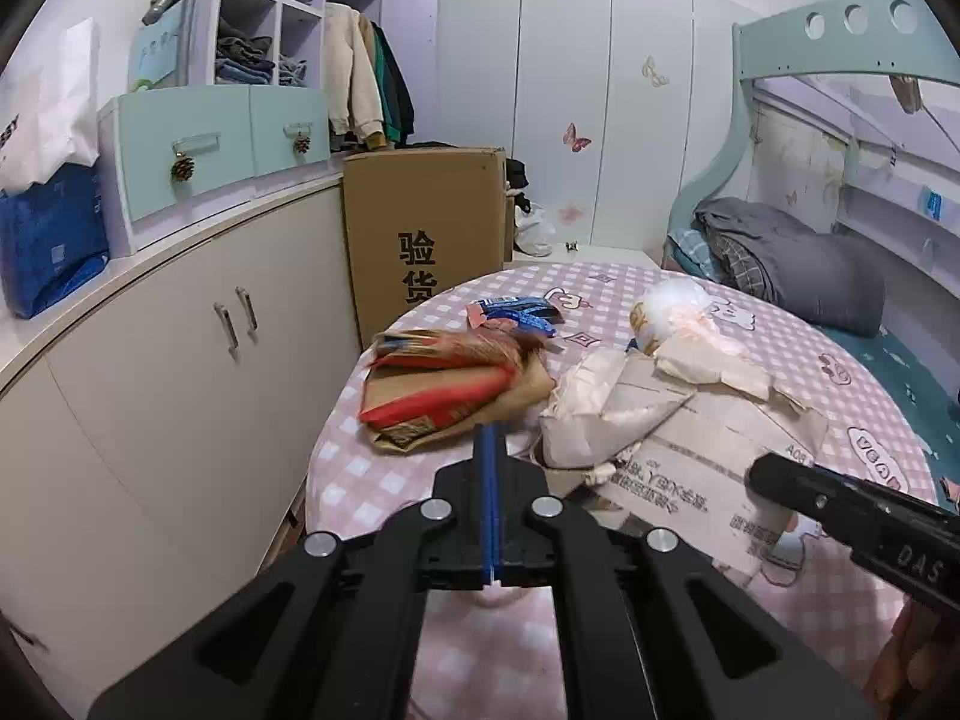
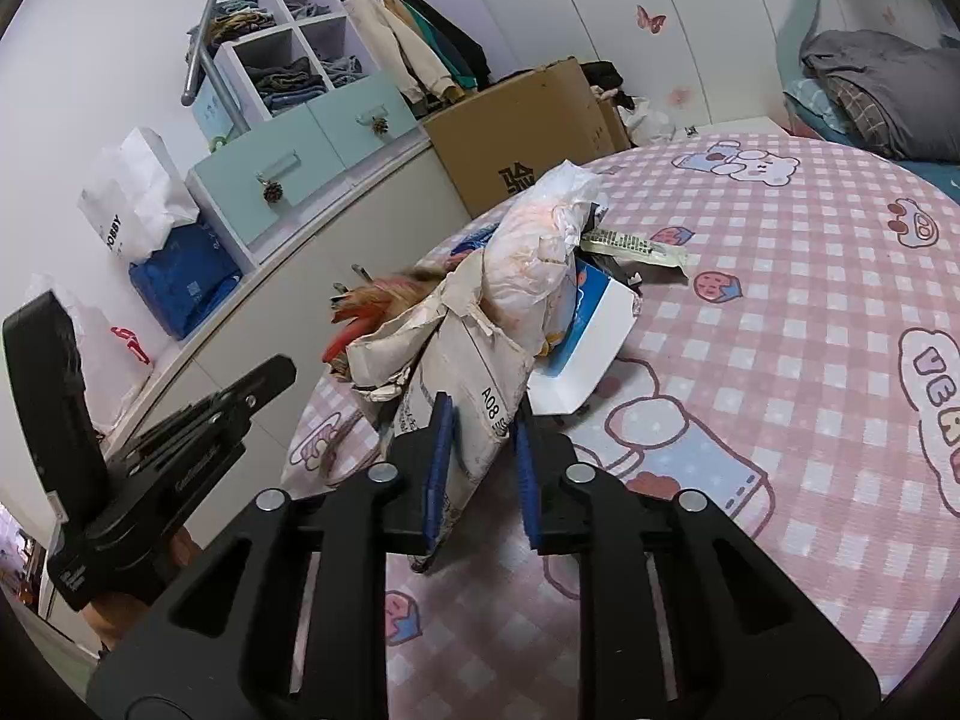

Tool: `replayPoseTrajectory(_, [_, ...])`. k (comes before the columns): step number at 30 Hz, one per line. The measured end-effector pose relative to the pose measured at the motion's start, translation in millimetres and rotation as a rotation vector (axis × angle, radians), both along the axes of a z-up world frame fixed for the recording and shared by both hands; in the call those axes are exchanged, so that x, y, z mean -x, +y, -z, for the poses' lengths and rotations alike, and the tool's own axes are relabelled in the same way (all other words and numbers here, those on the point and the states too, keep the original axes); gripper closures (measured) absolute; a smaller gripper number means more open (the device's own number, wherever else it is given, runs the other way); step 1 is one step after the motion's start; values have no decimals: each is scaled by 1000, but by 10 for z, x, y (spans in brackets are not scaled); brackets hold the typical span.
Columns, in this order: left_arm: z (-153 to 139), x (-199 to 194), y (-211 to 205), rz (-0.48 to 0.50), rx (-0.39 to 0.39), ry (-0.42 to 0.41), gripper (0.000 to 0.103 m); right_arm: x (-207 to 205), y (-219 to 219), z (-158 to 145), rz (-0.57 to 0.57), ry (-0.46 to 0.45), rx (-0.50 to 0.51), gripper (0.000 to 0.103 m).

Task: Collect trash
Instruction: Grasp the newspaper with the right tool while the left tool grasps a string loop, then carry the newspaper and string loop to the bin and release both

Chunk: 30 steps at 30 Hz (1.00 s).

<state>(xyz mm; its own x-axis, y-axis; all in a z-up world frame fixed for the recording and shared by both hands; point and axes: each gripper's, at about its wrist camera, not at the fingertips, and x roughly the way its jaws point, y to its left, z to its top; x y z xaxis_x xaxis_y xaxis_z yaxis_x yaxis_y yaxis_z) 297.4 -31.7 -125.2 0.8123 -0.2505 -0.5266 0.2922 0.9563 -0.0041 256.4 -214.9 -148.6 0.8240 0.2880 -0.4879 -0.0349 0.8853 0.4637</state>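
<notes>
Trash lies in a pile on a round table with a pink checked cloth (image 1: 384,480) (image 2: 780,312). A crumpled beige paper mailer bag (image 1: 678,420) (image 2: 474,372) lies in the middle. A red and brown snack packet (image 1: 444,390) lies at its left. A blue wrapper (image 1: 516,312) lies behind, and a white crumpled plastic bag (image 1: 672,306) (image 2: 540,252) sits on top. My left gripper (image 1: 491,438) is shut and empty just before the red packet. My right gripper (image 2: 480,426) is open with the mailer bag's near edge between its fingers.
A white cabinet (image 1: 180,360) runs along the left with teal drawers (image 1: 198,144) and shelves of clothes. A large cardboard box (image 1: 420,234) stands behind the table. A bunk bed with a grey blanket (image 1: 792,258) is at the right. A blue and white carton (image 2: 594,324) lies under the bags.
</notes>
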Motion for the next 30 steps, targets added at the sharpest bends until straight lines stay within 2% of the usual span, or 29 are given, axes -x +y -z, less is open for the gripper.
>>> replayPoseTrajectory(2, [11,50,7,-7,-10,8,100,38,-9,-24,3,-13,9,85])
replayPoseTrajectory(3, [27,67,21,-14,-8,23,93,56,-18,-36,3,-19,6,87])
replayPoseTrajectory(4, [45,91,40,-14,-7,31,79,82,-28,-52,5,-30,3,88])
replayPoseTrajectory(7, [121,178,40,2,-34,46,51,169,-42,-130,14,-74,20,91])
replayPoseTrajectory(10, [215,209,-28,34,-88,80,50,191,-29,-170,13,-82,32,92])
replayPoseTrajectory(15, [368,174,-193,93,-164,142,52,193,-21,-181,12,-81,39,92])
replayPoseTrajectory(16, [409,121,-223,88,-181,162,62,192,-19,-185,11,-82,42,92])
replayPoseTrajectory(19, [436,37,-232,88,-176,182,76,195,-14,-189,6,-83,51,92])
replayPoseTrajectory(20, [436,20,-235,91,-174,191,86,200,-9,-187,4,-84,53,92])
replayPoseTrajectory(21, [437,5,-238,96,-169,202,100,205,-8,-196,3,-87,55,92])
replayPoseTrajectory(24, [435,24,-227,80,-156,193,101,236,28,-224,-8,-100,63,93])
replayPoseTrajectory(30, [238,143,87,43,14,158,101,321,150,-339,-37,-129,96,95])
